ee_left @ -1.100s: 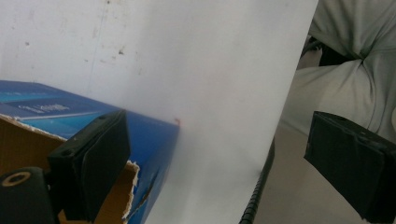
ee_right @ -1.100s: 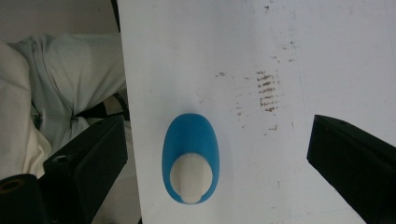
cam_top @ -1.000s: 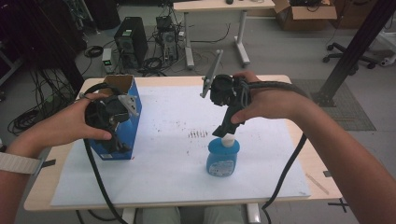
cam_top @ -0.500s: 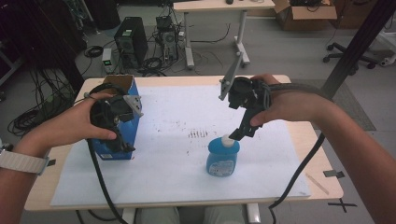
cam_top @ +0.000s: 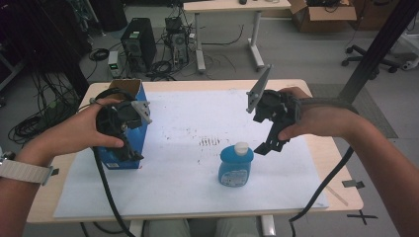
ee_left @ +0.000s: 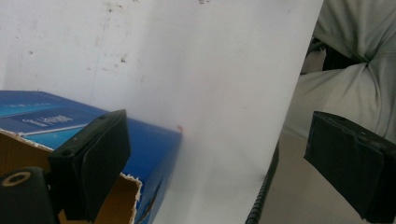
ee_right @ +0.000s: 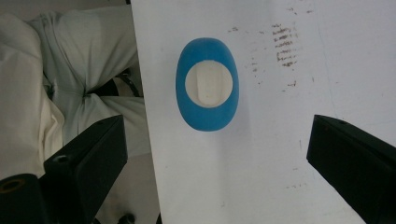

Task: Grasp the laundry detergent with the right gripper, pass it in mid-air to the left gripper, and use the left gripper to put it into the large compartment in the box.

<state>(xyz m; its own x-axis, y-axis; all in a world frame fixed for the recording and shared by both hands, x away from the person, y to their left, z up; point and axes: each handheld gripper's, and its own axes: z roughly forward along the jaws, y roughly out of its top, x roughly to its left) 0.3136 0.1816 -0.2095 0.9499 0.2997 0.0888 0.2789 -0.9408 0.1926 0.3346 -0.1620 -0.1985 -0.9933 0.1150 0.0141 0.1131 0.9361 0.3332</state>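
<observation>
The right gripper (cam_top: 271,146) is held in the air over the bench (cam_top: 321,148). Its jaws are spread wide apart and hold nothing. They point down at the blue bottle (cam_top: 235,165). In the right gripper view the bottle (ee_right: 208,90) is seen from straight above, with its white cap (ee_right: 208,84) in the middle. It sits between the two jaws but far below them, not touching.

The bottle stands upright on a big white sheet (cam_top: 188,177) that covers most of the bench. The sheet has some dark smudges (cam_top: 210,141) near the bottle.

The left gripper (cam_top: 129,150) is at the left side of the bench. Its jaws are wide apart too, and grasp nothing. It is right at the blue cardboard box (cam_top: 120,162), which stands open at the top. In the left gripper view one jaw sits over the torn brown edge of the box (ee_left: 88,140), and the other jaw hangs out past the edge of the sheet (ee_left: 224,93).

A black cable (cam_top: 106,192) trails down from the left gripper.
</observation>
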